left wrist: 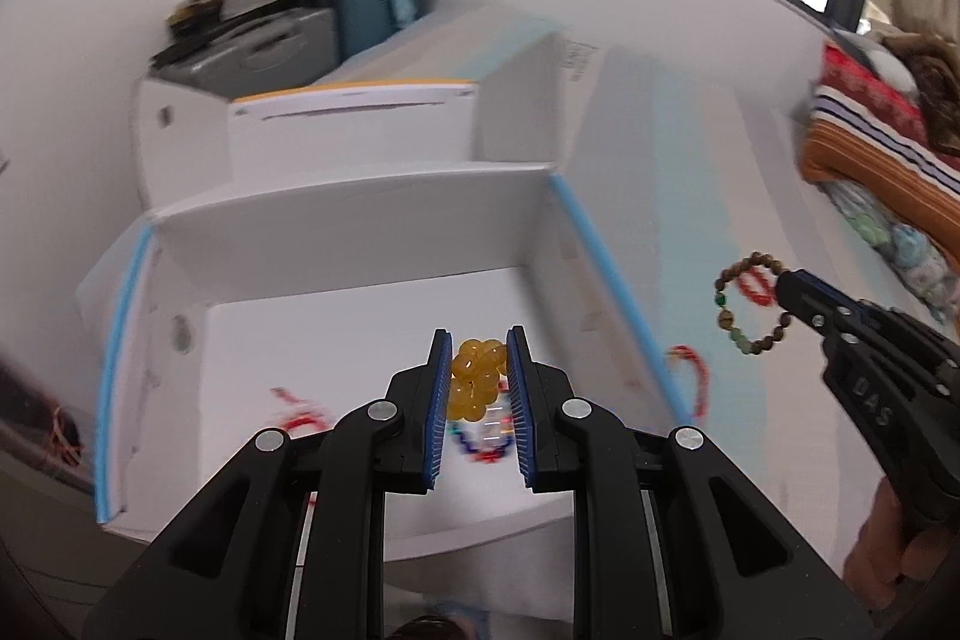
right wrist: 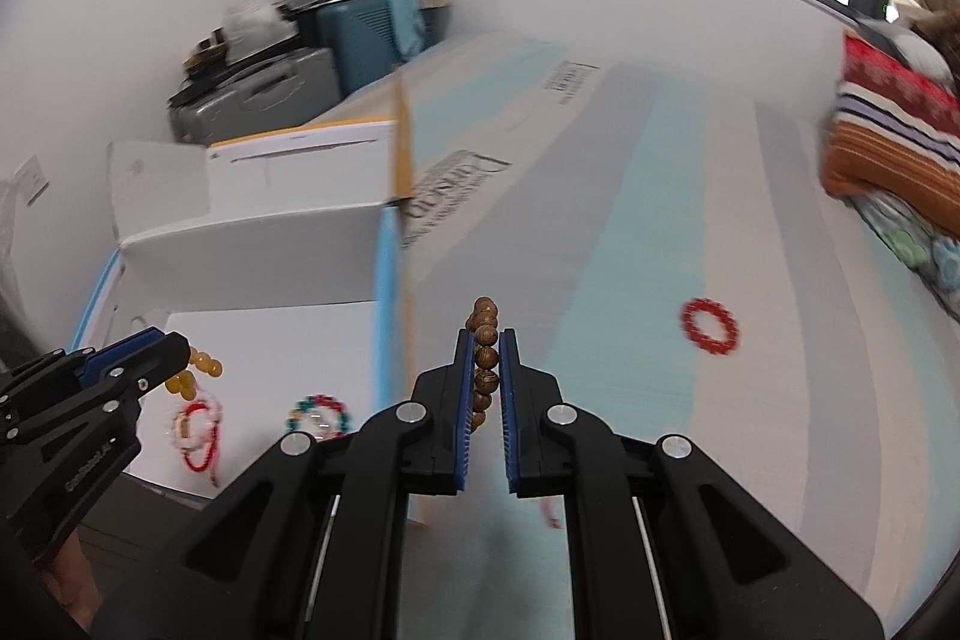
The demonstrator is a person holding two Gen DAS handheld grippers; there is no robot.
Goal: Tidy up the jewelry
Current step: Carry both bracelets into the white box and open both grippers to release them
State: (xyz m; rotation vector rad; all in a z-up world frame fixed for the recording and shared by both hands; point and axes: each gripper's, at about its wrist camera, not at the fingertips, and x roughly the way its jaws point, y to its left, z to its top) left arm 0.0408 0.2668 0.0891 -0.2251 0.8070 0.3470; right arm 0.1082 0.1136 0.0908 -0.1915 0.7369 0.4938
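Two bracelets are in your grippers right now, one each. In the left wrist view, your left gripper (left wrist: 479,370) is clamped on a yellow bead bracelet (left wrist: 476,377) above the open white box (left wrist: 336,244); under it a multicoloured bracelet (left wrist: 487,439) already lies on the box floor, with a blurred red-and-white one (left wrist: 300,415) at eight o'clock. Your right gripper (left wrist: 780,289), out at three o'clock, pinches a brown wooden bead bracelet (left wrist: 729,319) over the striped surface (left wrist: 690,160). In the right wrist view the wooden beads sit edge-on between the closed pads, outside the box wall. One red bracelet (right wrist: 711,325) lies loose at two o'clock. By my judgement you're past halfway: two stored, two in transit, one left to fetch.
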